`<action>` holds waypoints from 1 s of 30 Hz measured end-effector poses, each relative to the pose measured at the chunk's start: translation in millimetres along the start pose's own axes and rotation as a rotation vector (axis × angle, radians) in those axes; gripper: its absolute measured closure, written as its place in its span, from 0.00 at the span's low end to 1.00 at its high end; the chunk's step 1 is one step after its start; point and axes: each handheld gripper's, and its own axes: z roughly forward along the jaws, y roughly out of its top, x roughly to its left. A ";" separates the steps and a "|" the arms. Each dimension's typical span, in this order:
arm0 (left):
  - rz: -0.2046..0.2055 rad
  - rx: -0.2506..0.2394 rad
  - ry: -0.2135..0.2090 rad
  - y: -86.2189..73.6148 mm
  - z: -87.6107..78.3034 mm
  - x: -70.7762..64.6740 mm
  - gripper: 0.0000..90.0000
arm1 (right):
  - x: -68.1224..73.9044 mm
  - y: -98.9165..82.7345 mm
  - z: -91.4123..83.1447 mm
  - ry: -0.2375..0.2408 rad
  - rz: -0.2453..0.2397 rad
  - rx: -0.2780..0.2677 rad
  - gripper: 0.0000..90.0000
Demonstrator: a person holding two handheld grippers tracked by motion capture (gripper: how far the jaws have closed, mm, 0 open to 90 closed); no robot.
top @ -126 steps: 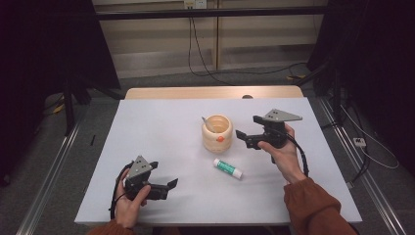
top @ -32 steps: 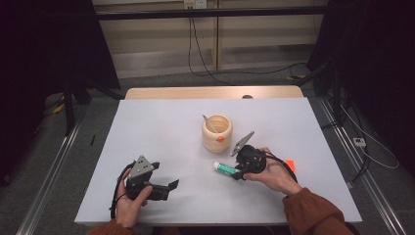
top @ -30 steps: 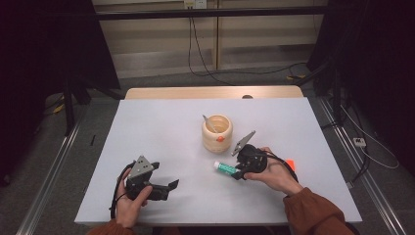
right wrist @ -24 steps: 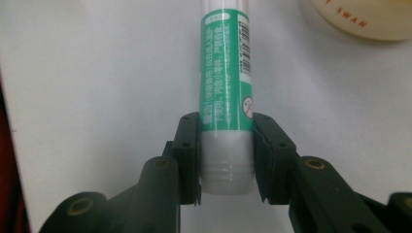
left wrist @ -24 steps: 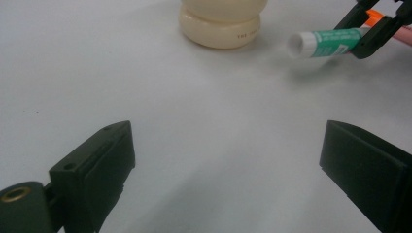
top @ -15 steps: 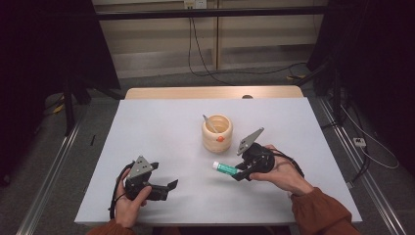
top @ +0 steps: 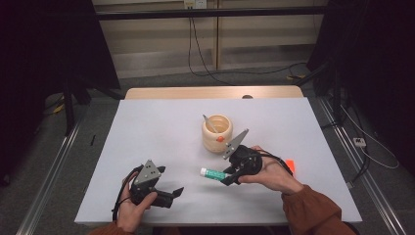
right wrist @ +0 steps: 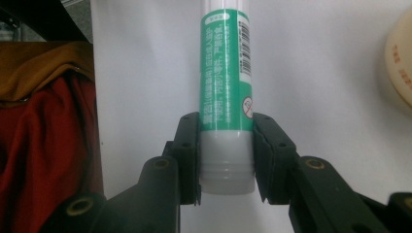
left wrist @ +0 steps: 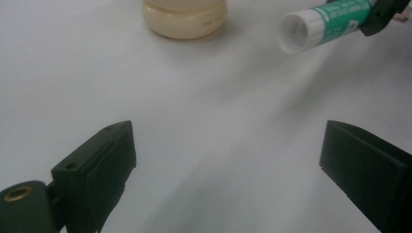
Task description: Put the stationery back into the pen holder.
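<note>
White table (top: 161, 132) takes most of the high view, a person's forearms coming in from the bottom edge. Cream wooden pot (top: 217, 132) stands near the table middle with a stick-like tool leaning inside; its base shows at the top of the left gripper view (left wrist: 185, 19). Left gripper (top: 169, 195) rests low at the near-left edge, jaws wide apart with nothing between them, same spot as a second ago. Right gripper (top: 226, 176) sits just in front of the pot, jaws clamped on the glue stick (top: 212, 173); right gripper view shows both pads pressing the white base end of the stick (right wrist: 226, 97), green label running away from the camera. Change: a second ago the stick lay flat on the table under the right gripper, now it hangs clear of the surface, white cap end pointing toward the left gripper (left wrist: 311, 26), shadow visible beneath. Small orange thing (top: 289, 165) lies by the right hand, unclear what. Judgement: pick is done, grip looks firm, likely next is carrying the stick to the pot and tipping it upright to drop in
</note>
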 end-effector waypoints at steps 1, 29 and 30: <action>0.018 0.004 0.002 1.1 0.6 -2.4 0.07 | 0.8 3.2 0.7 0.001 -0.004 0.002 0.73; 0.507 0.077 0.129 35.6 18.7 -51.6 0.08 | -3.6 26.8 4.6 0.038 -0.019 0.031 0.73; 0.529 0.075 0.150 35.3 20.2 -52.8 0.08 | -4.0 26.6 5.0 0.036 -0.019 0.032 0.73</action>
